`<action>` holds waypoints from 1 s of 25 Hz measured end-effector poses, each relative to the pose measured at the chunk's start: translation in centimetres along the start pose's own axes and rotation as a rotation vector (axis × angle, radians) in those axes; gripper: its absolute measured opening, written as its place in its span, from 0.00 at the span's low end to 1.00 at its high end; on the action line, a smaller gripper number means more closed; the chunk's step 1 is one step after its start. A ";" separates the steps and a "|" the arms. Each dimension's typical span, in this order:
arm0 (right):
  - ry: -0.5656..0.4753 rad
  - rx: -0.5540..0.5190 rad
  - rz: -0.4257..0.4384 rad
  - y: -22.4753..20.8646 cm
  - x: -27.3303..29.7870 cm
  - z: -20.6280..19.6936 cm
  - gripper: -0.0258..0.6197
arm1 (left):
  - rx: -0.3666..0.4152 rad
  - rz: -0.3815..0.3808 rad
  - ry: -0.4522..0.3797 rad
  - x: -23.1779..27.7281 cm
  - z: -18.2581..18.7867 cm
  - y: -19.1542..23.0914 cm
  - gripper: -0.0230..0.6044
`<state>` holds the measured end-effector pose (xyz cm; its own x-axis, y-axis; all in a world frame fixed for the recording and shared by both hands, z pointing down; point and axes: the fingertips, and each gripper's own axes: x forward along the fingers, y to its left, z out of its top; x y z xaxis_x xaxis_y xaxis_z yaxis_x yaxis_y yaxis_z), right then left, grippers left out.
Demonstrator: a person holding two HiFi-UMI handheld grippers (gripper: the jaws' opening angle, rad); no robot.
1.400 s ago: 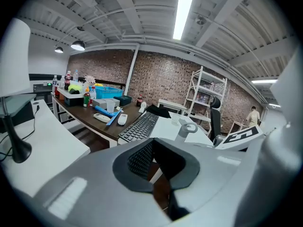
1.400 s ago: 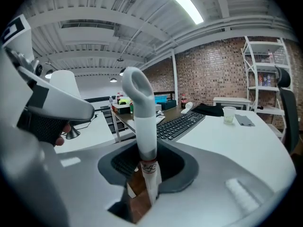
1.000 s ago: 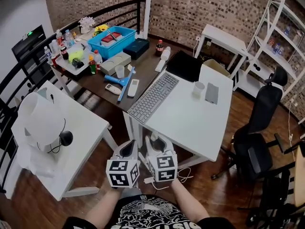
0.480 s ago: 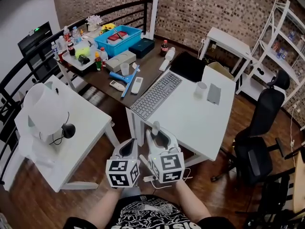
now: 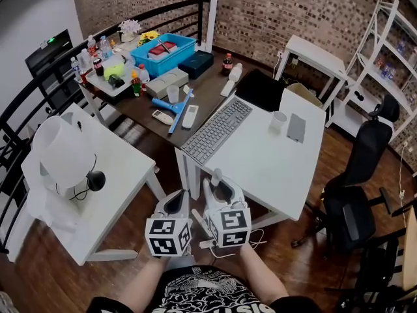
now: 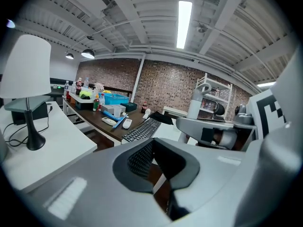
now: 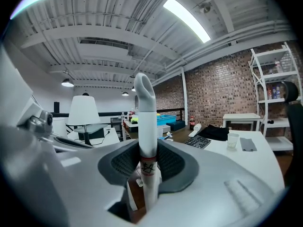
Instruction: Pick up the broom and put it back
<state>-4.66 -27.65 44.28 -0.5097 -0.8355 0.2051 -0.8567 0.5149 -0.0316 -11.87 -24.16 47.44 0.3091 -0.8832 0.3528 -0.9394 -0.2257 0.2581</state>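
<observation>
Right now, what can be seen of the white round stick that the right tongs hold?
The white round stick looks like smooth plastic, with a rounded, slightly bent top end. It stands nearly upright between the dark ribbed pads of the right tongs, which are shut on it. A thin red band and a black mark sit at the grip. Its lower end is hidden.
</observation>
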 end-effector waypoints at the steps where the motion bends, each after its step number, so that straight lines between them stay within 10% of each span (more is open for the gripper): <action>1: 0.008 0.002 -0.004 -0.1 0.4 -0.4 0.19 | 0.001 -0.002 0.002 0.2 0.0 0.2 0.04; 25: 0.143 0.061 -0.101 -1.8 7.4 -7.5 0.19 | 0.058 -0.100 0.065 5.4 1.4 3.2 0.04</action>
<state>-6.25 -33.34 53.19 -0.4076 -0.8445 0.3474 -0.9086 0.4131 -0.0620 -13.40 -30.21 48.87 0.4092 -0.8268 0.3859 -0.9097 -0.3368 0.2431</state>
